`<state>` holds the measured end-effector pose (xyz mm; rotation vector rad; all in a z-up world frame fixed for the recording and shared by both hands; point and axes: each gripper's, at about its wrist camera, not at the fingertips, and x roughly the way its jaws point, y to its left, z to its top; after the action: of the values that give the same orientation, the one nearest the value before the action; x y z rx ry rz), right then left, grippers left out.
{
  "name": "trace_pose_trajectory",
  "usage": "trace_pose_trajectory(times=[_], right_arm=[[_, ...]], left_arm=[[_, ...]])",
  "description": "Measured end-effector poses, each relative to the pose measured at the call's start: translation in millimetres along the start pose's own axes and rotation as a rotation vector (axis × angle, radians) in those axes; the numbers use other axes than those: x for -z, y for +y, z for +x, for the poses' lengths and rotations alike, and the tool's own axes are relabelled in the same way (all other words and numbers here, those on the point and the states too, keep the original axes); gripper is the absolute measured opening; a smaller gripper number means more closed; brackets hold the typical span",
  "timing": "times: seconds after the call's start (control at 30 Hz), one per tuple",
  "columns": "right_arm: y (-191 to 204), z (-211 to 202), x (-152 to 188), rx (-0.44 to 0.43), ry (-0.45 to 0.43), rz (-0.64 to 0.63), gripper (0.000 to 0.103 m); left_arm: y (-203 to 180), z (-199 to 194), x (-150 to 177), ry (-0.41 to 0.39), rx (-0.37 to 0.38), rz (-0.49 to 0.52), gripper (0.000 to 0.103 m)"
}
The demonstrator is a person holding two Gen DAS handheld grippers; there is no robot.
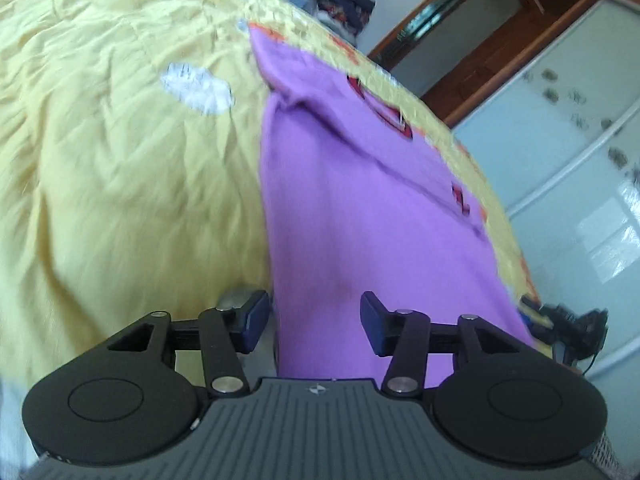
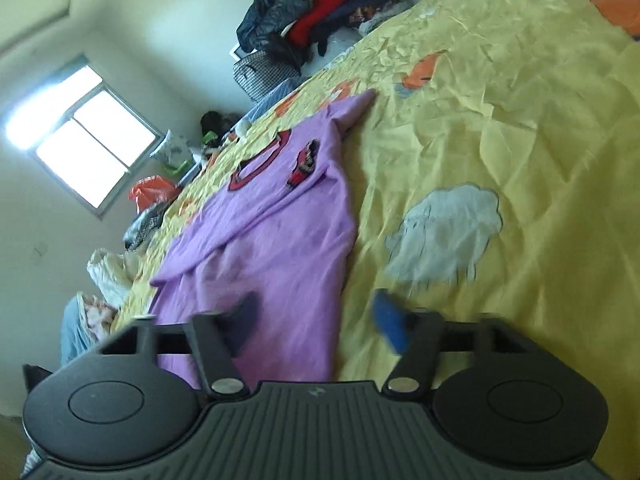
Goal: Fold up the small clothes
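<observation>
Surroundings: yellow bedsheet [image 1: 120, 184] creased, with grey cloud patch [image 2: 444, 232]; heap of clothes [image 2: 312, 20] at 12 o'clock past the bed edge; window [image 2: 84, 136] at 10 o'clock; wardrobe doors [image 1: 568, 160] at 2 o'clock.
Obstructions: none on the garment.
Left gripper [image 1: 314, 322]: fingers parted, released, gripping nothing.
Right gripper [image 2: 316, 322]: fingers parted, blurred, gripping nothing.
Purple shirt [image 1: 360, 208]: flat on the bed, hem between both finger pairs, collar toward 12 o'clock.

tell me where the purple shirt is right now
The purple shirt lies flat on the yellow bedsheet, just ahead of both grippers; in the right wrist view it sits left of a grey cloud print.
</observation>
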<state>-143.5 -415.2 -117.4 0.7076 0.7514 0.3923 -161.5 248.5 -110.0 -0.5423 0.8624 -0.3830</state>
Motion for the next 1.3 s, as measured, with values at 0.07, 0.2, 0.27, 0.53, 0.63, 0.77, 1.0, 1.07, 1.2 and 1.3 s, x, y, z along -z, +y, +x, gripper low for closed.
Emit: trace_pose_trajectory(times=[0.07,0.2,0.27,0.53,0.63,0.77,1.0,1.07,1.2,1.3], right_arm=[[-5,3,-4,0.002,0.031,0.015,0.03],[6,9,-3,0.002,0.077,-0.017,0.03],[10,11,-3,-0.004,0.092,-0.024,0.029],[7,12,0,-0.055,0.099,0.0,0.029],[12,12,4,-0.051,0.11,-0.023,0.029],[16,12,9,-0.058,0.113,-0.026,0.029],[23,18,6,-0.031,0.105,-0.066,0.009],[16,22,3,-0.05,0.1,-0.018,0.003],[13,10,-8,-0.14,-0.005,0.029,0.003],[9,2,-22,-0.17,-0.066,0.066,0.003]], left_arm=[[4,5,-9,-0.003,0.007,-0.031,0.056],[2,-7,-22,-0.069,-0.043,-0.044,0.088],[10,-14,-24,-0.073,-0.016,-0.09,0.088],[26,-4,-19,-0.024,0.127,-0.221,0.086],[30,7,-15,0.017,0.198,-0.292,0.071],[33,15,-1,0.057,0.241,-0.359,0.051],[39,22,2,0.015,0.22,-0.369,0.001],[35,20,-2,-0.021,0.24,-0.34,0.001],[27,15,-14,-0.063,0.274,-0.3,0.001],[24,16,-24,-0.091,0.277,-0.295,0.001]])
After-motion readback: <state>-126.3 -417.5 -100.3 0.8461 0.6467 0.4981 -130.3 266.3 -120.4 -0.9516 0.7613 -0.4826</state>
